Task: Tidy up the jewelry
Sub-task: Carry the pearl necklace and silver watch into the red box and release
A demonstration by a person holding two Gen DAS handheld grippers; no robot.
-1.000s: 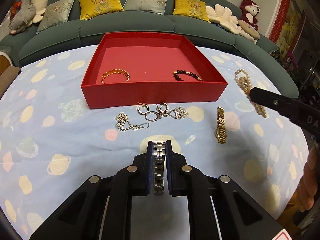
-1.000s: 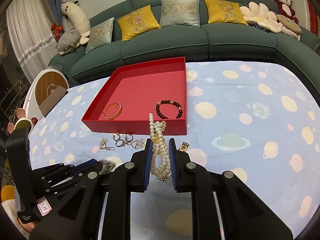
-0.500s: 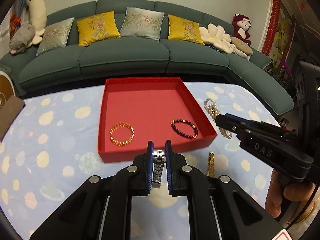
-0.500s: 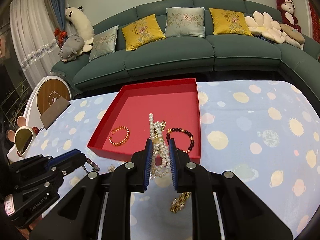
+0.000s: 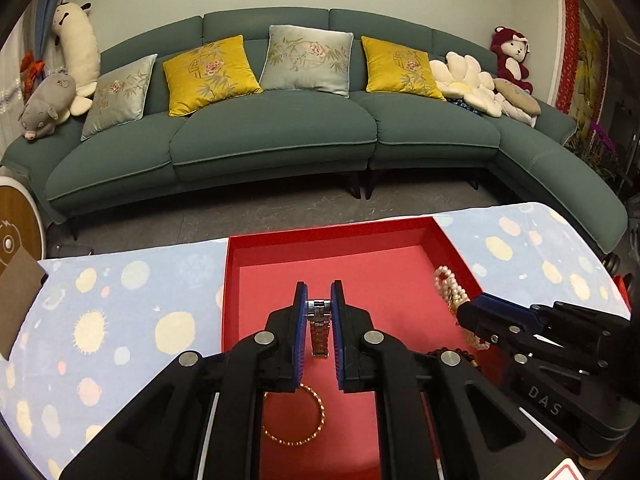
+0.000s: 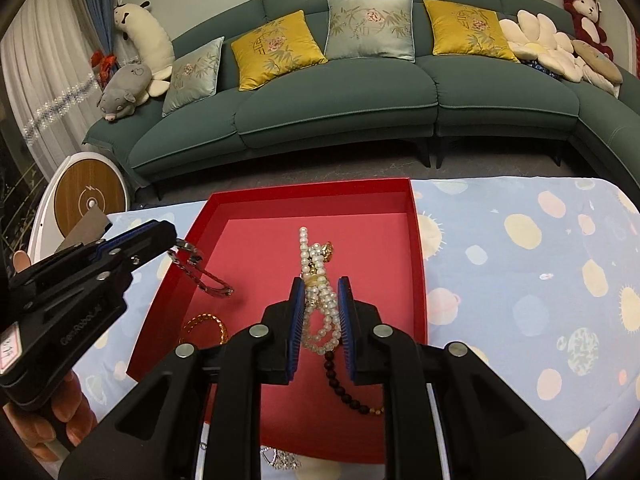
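A red tray (image 5: 450,246) (image 6: 416,240) lies on the spotted blue tablecloth. My left gripper (image 5: 319,308) is shut on a silver link watch (image 5: 319,326) and holds it above the tray's floor; the watch also shows in the right wrist view (image 6: 200,274). My right gripper (image 6: 322,304) is shut on a white pearl necklace (image 6: 318,280) that hangs over the tray; the necklace also shows in the left wrist view (image 5: 450,286). A gold bracelet (image 5: 308,420) (image 6: 206,324) and a dark bead bracelet (image 6: 348,392) lie in the tray.
Silver earrings (image 6: 280,458) lie on the cloth at the tray's near edge. A green sofa (image 5: 280,132) with cushions and plush toys stands beyond the table. A round wooden-faced device (image 6: 90,200) stands at the left.
Both grippers have lifted off the cloth and moved forward over the red tray, each carrying its piece: the watch in the left, the pearl necklace in the right.
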